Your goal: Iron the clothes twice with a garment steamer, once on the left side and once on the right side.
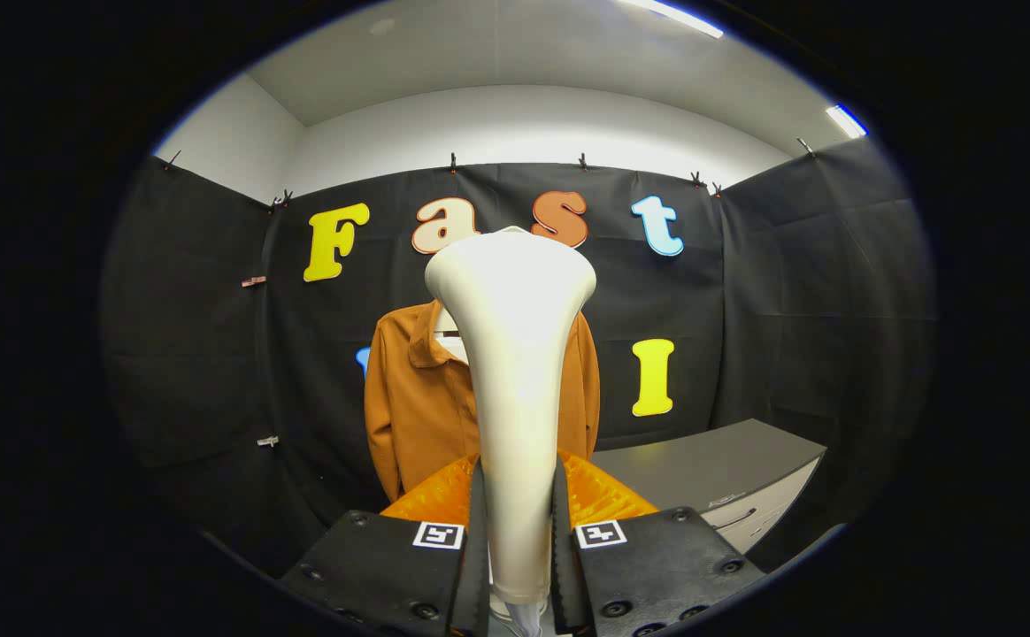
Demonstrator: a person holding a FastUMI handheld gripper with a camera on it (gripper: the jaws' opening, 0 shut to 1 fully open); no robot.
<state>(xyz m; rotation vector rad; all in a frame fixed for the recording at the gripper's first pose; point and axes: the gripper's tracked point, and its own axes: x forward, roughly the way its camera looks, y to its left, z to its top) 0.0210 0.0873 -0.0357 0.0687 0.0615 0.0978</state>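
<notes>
**A:** Starting big: the black cloth wall (214, 354) is wrapping around the whole booth, clipped along its top edge, with the pale room wall and ceiling lights glowing above it.

**B:** And hanging against that cloth, the brown collared shirt (418, 398) is facing us, one shoulder and part of the chest showing on each side of the steamer.

**A:** Off to the right and lower, a dark-topped cabinet (701, 464) is sitting close to the cloth, its pale front catching a little light.

**B:** Now the star: the white garment steamer (515, 380) is standing upright just ahead of the camera, its narrow handle rising and flaring into a wide head that is covering the middle of the shirt.

**A:** I can't tell if the head is touching the fabric.

**B:** The gripper (519, 522)?

**A:** It's clenching the handle, both fingers (477, 531) pressing in from either side, with the steamer's lower end poking out below.

**B:** Two small square markers (438, 534) are riding on the finger mounts.
</notes>
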